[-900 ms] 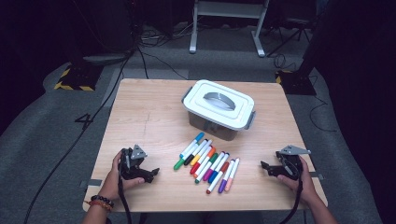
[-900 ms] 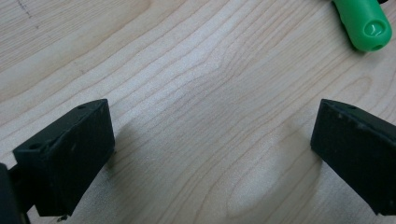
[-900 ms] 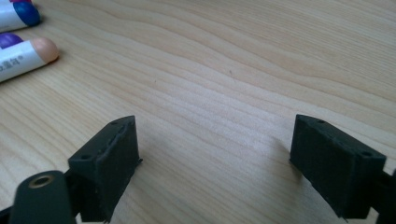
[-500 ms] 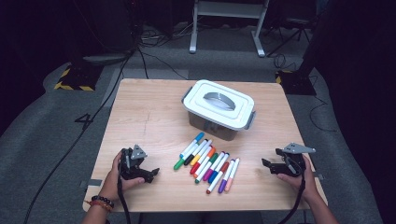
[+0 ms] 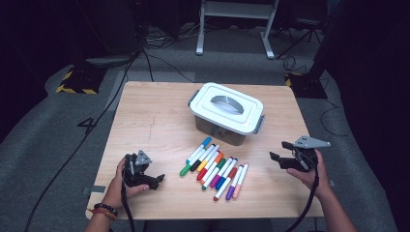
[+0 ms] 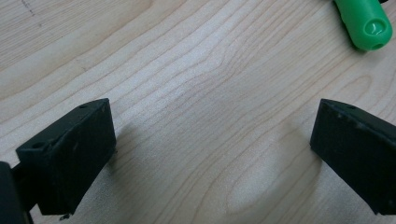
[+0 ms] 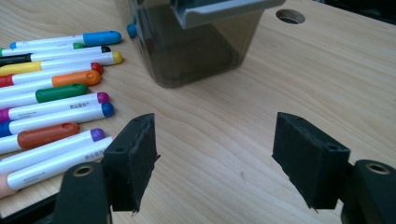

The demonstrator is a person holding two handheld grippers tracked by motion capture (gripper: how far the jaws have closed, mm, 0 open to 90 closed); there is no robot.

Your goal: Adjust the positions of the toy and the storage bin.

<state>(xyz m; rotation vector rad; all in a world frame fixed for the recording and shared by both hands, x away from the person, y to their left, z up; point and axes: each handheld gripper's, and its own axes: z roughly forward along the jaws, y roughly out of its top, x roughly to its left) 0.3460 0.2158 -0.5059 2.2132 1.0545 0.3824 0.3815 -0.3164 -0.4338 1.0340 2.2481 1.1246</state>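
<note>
Markers (image 5: 214, 168) lie in a row mid-table, front of lidded box (image 5: 226, 112); box contents hidden. L gripper (image 5: 155, 181) & R gripper (image 5: 279, 152) both spread wide, empty, either side. Green cap (image 6: 364, 23) cut off at edge.

In the left gripper view the green marker (image 6: 363, 24) is cut off by the top edge. In the right gripper view the box (image 7: 196, 42) loses its lid above, and the markers (image 7: 51, 100) run off leftward.
</note>
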